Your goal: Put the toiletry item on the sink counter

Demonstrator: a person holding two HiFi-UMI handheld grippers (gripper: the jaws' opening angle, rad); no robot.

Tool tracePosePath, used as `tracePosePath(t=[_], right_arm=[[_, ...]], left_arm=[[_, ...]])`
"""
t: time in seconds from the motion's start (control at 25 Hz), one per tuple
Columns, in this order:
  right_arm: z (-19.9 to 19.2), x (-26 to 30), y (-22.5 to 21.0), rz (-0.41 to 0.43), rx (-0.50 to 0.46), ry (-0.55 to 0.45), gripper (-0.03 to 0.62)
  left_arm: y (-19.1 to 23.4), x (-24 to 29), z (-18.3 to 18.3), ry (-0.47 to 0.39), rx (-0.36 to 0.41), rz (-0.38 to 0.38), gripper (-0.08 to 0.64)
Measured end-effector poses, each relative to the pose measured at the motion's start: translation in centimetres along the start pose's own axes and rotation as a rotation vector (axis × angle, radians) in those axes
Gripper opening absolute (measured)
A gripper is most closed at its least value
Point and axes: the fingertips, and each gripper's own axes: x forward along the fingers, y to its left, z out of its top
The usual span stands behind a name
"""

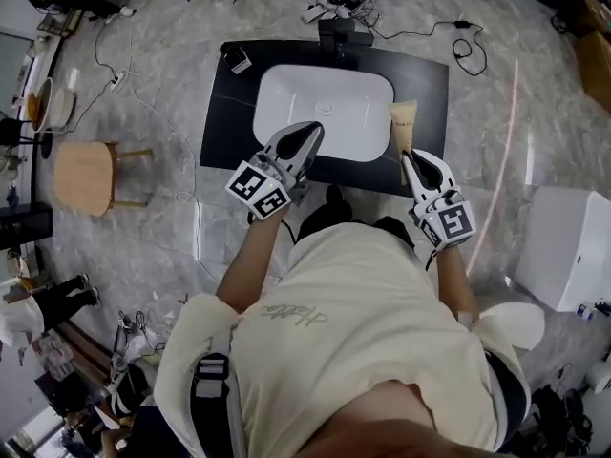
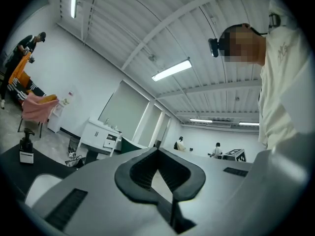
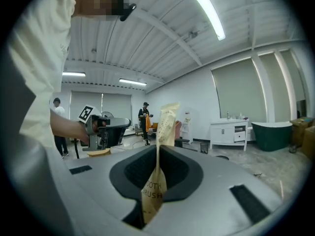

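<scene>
While right tool (image 1: 407,155) pinches a toothbrush packet (image 1: 403,122) over the black counter (image 1: 225,113), left tool (image 1: 314,129) sits closed.

The premises are presenting as a large test hall fitted out with bathroom mock-ups, rather than as a home. A black sink counter (image 1: 224,113) is standing free in the middle of a marble-look floor (image 1: 162,74), with cables (image 1: 458,41) trailing loose around it. A toilet (image 1: 568,246) is sitting nearby in the open. A white vanity (image 3: 229,132) and a green tub (image 3: 272,134) are standing by the far wall. Strip lights (image 3: 209,14) are burning under a ribbed ceiling, and people (image 3: 144,117) are standing about the hall
</scene>
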Motion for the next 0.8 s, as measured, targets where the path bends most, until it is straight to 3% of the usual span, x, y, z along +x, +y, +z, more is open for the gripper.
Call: tracePosePath(t=[0.2,0.44,0.64,0.8], right_arm=[[-0.3,2.3,-0.5,-0.108,0.043,0.020,0.025],[-1.3,3.5,-1.9,-0.177,0.071,0.070,0.025],[-2.0,2.7,-5.6,-0.259,0.090,0.076,0.025],[-2.5,1.2,-9.8,-0.324,0.105,0.072,0.025]], left_arm=[[3.4,1.8,0.1,0.038,-0.007,-0.081,0.003],[6.2,3.9,-0.9,0.068,-0.025,-0.129,0.003],[6.6,5.8,-2.2,0.100,-0.039,-0.148,0.003],[6.4,7.4,-1.7,0.105,-0.005,-0.144,0.003]])
